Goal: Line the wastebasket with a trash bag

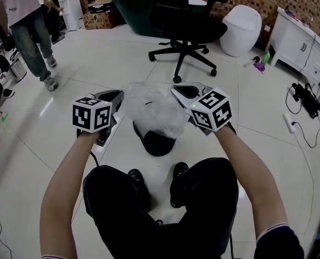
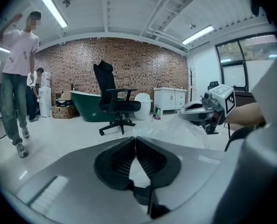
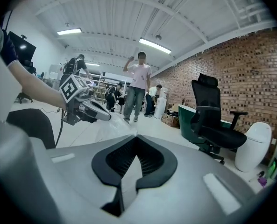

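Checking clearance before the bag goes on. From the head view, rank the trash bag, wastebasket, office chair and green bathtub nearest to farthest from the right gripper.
1. trash bag: pinched in the right gripper, on its left.
2. wastebasket: on the floor below.
3. office chair: ahead, across the floor.
4. green bathtub: behind the chair.

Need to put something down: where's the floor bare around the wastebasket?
Bare tile left of the wastebasket toward the walking person, and right of it toward the cables. Crowded: office chair behind, shoes in front.
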Available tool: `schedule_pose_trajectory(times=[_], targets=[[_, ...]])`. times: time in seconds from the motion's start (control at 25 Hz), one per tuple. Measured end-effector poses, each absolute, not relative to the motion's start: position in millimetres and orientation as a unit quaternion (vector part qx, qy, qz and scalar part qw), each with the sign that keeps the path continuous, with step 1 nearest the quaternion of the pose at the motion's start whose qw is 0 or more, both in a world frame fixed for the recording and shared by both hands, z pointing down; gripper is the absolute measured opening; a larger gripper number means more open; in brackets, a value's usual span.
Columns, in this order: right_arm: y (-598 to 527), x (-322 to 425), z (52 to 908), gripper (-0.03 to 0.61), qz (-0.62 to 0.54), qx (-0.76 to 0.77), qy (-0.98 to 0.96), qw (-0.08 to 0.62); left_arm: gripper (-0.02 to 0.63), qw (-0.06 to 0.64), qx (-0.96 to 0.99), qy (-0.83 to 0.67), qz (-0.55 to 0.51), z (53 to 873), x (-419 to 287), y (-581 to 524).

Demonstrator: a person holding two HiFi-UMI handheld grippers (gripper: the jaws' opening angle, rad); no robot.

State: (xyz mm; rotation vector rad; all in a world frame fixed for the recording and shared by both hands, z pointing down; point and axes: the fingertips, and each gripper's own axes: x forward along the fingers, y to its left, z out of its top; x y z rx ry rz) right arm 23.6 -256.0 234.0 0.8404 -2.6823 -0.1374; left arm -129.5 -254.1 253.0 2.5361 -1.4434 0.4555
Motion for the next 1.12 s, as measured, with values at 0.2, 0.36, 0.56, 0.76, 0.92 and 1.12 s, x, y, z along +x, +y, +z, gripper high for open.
schedule_pose_trajectory(times=[0.2,0.36,0.56,0.76,0.92,1.12], targets=[[-264,32,262,0.002,-0.017,0.295,-0.940,0.172,0.015,0.108,0.854,-0.483,0.157,274,-130,-257],[-267,26,276,0.002,-0.010,0.281,-0.943,0.180,0.015,0.117,0.850,-0.487,0.164,286,-138,-256],[-266,2,274,0.002,-0.013,0.257,-0.951,0.174,0.014,0.128,0.836,-0.504,0.176,295,-164,-248],[-260,-28,270,0.002,-0.020,0.228,-0.959,0.168,0.015,0.134,0.827,-0.516,0.180,295,-186,-240],[-261,-39,262,0.002,-0.018,0.225,-0.962,0.156,0.015,0.132,0.824,-0.525,0.168,290,-197,-239],[-266,-47,244,0.002,-0.006,0.228,-0.964,0.134,0.014,0.119,0.831,-0.526,0.139,273,-189,-248]])
